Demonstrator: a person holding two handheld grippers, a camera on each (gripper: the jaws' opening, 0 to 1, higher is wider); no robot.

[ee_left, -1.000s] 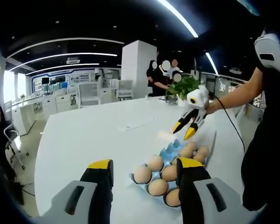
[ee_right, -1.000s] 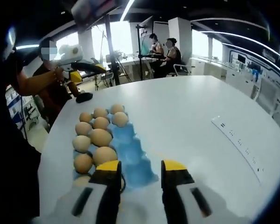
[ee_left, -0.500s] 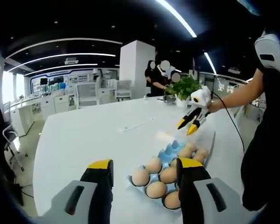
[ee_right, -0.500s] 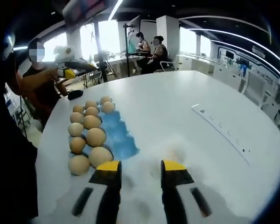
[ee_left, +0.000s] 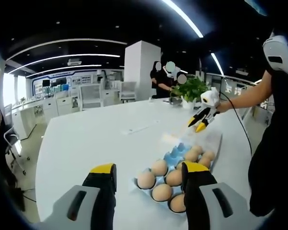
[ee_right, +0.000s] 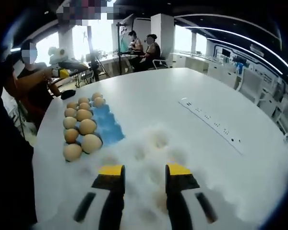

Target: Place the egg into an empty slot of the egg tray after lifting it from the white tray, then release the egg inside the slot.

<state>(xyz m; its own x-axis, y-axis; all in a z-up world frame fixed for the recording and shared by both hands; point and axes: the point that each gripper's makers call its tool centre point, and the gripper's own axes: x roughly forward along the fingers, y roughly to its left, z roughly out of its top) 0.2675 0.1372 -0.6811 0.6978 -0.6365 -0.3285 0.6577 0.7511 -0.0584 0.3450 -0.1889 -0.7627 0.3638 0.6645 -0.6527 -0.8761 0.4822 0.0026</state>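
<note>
White tray (ee_right: 149,158) is lying at twelve o'clock off your spread, empty right gripper (ee_right: 143,173); its eggs (ee_right: 158,140) are possibly there, blurred.

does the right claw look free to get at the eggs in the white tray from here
Probably yes. The right claw is open and empty above the white tray, with nothing between its jaws and the pale, blurred eggs there.

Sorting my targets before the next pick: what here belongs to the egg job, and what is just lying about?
Job: blue egg tray, eggs in its slots, white tray ahead of the right gripper.
Lying about: power strip, potted plant, chairs.
</note>
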